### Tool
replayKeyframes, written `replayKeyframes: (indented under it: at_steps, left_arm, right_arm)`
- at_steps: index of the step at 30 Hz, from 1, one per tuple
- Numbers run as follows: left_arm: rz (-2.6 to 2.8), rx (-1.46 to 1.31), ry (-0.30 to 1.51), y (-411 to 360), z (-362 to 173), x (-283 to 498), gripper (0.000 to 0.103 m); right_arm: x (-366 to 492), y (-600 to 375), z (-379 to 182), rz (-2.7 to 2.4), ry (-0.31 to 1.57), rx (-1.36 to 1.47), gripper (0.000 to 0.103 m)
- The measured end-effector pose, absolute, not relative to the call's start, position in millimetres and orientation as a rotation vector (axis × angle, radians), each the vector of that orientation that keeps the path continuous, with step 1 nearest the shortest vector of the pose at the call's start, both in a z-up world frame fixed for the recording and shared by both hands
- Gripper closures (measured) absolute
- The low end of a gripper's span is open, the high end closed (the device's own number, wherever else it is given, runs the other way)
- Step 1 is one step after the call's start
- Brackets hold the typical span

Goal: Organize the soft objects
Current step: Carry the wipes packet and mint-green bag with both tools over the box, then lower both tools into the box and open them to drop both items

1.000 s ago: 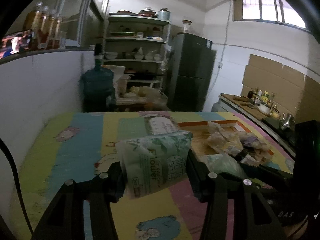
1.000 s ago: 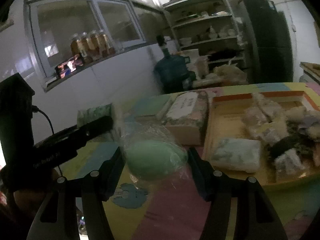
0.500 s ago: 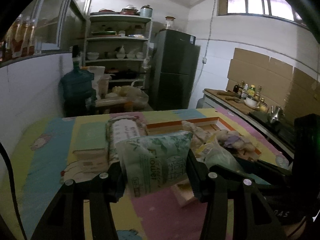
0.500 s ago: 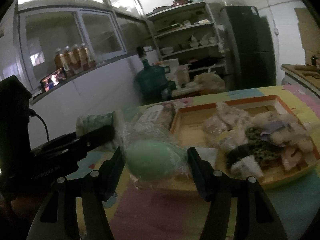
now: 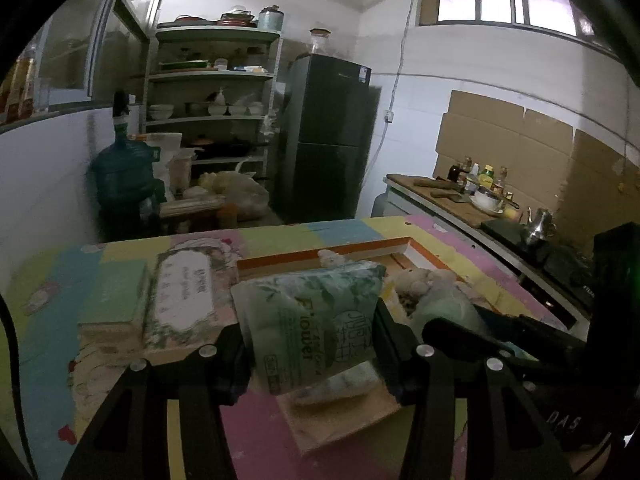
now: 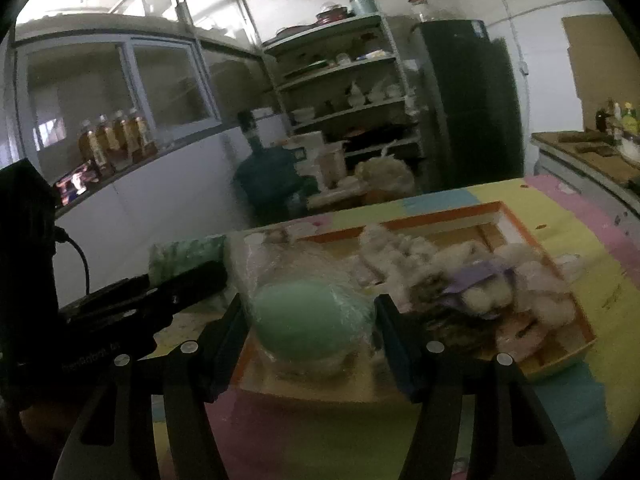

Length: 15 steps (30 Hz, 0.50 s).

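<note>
Gripping a green tissue pack [image 5: 316,328] between the fingers of the left gripper [image 5: 310,344], above the near edge of the wooden tray [image 5: 332,258]. Pinching a green ball in clear wrap [image 6: 308,320] in the right gripper [image 6: 312,332] (over the same tray, beside the plush toys [image 6: 472,280]).

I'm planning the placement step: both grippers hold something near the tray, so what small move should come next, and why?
Probably carry both a little further over the wooden tray and lower them. The left gripper is clamped on the green tissue pack, the right gripper on the plastic-wrapped green ball; both hang above the tray's near edge, where other soft items are already piled.
</note>
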<state>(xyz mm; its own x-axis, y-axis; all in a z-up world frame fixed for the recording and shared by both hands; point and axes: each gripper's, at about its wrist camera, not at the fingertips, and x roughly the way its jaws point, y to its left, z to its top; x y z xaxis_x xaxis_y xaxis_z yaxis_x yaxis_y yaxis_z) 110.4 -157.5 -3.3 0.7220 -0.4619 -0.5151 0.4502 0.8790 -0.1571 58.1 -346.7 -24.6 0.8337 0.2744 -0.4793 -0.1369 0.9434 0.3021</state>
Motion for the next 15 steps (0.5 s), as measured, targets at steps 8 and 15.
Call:
replayKeyframes:
  at_steps: [8,15]
  left_arm:
    - [-0.521,-0.028,0.583,-186.6,-6.6,128.2,0.051]
    - [-0.527,-0.029,0.594,-206.4,-11.2,144.3,0.051]
  right_arm:
    - [65.8,-384.1,-24.1,0.152,0.530,0.260,0.038]
    - [77.6,-406.3,-26.3,0.122,0.534,0.252,0.038]
